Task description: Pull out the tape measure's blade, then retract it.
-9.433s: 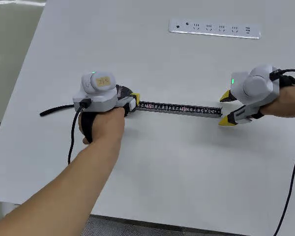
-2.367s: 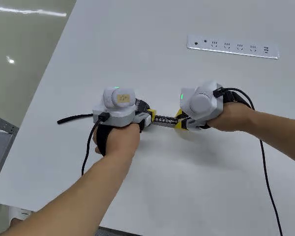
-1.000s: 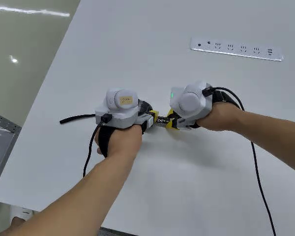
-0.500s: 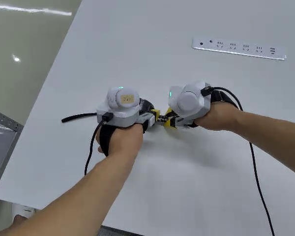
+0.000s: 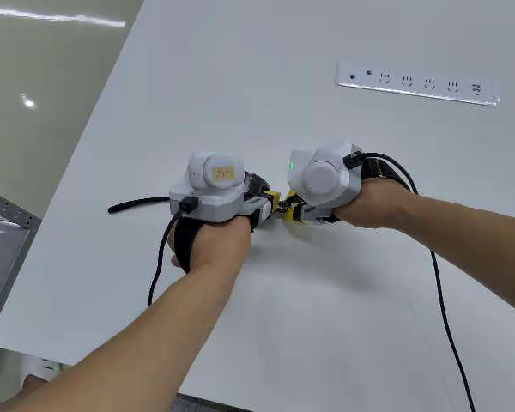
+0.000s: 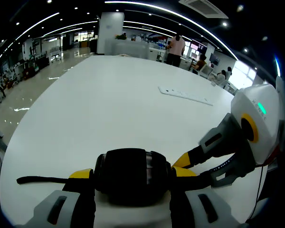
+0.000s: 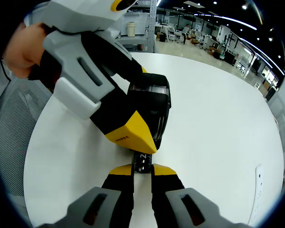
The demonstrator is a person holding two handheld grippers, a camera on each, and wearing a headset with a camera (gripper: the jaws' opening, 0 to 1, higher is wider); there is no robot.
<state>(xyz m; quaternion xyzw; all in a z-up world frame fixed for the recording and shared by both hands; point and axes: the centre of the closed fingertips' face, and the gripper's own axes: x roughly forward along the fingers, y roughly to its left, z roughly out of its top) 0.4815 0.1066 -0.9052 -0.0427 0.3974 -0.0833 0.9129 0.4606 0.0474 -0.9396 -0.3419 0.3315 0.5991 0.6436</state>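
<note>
Tape measure (image 7: 151,105) black, case clamped by left tool (image 6: 132,173), short blade stub (image 7: 142,160) marked 2 pinched in right tool (image 7: 142,171)

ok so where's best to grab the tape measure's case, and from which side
Grip the case across its flat sides, from the rear, opposite where the blade exits. The left gripper holds it so, leaving the blade free for the right gripper.

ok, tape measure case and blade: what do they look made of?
Case: black, matte, with ribbed grooves and soft highlights; looks like moulded plastic, maybe rubber-coated. Blade: thin flat black strip with printed white numerals; probably painted steel, unconfirmed.
</note>
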